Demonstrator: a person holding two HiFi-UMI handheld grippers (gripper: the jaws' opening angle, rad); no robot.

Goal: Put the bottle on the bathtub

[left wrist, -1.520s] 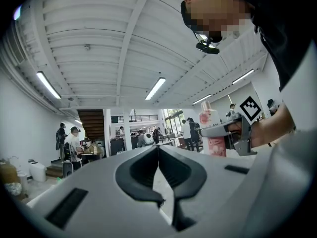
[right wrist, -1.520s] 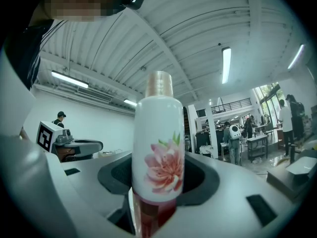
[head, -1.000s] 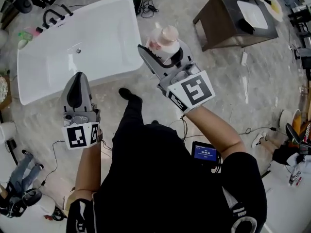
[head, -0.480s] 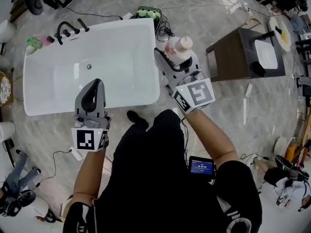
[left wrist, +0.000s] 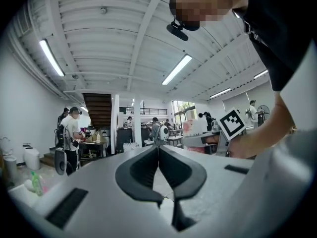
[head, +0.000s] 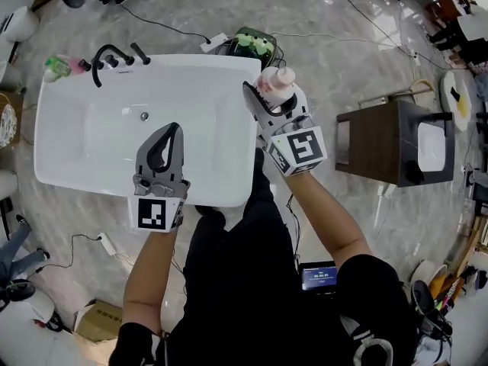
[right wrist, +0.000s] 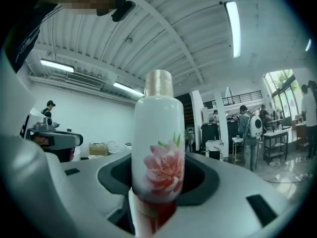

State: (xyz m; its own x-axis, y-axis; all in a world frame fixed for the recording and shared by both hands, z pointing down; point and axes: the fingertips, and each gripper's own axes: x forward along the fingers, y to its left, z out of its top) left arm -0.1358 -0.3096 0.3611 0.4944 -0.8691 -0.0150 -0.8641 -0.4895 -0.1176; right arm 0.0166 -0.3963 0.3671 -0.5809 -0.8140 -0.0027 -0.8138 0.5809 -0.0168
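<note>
A white bottle point(right wrist: 157, 143) with a pink flower print and a pale cap stands upright between the jaws of my right gripper point(right wrist: 156, 182), which is shut on it. In the head view that bottle point(head: 276, 85) hangs over the right end of the white bathtub point(head: 91, 139), held by the right gripper point(head: 271, 101). My left gripper point(head: 162, 149) hovers over the tub's near rim, its jaws shut with nothing between them. The left gripper point(left wrist: 158, 155) points up toward the ceiling in its own view.
A black faucet point(head: 110, 54) and a green-and-pink bottle point(head: 59, 66) sit at the tub's far left corner. A green device point(head: 254, 43) with cables lies behind the tub. A dark wooden vanity point(head: 396, 139) with a white basin stands to the right. People stand in the background.
Both grippers have shifted over the bathtub as the person stepped closer; the right gripper with the bottle now hangs above the tub's right end. The vanity slid rightward in view.
</note>
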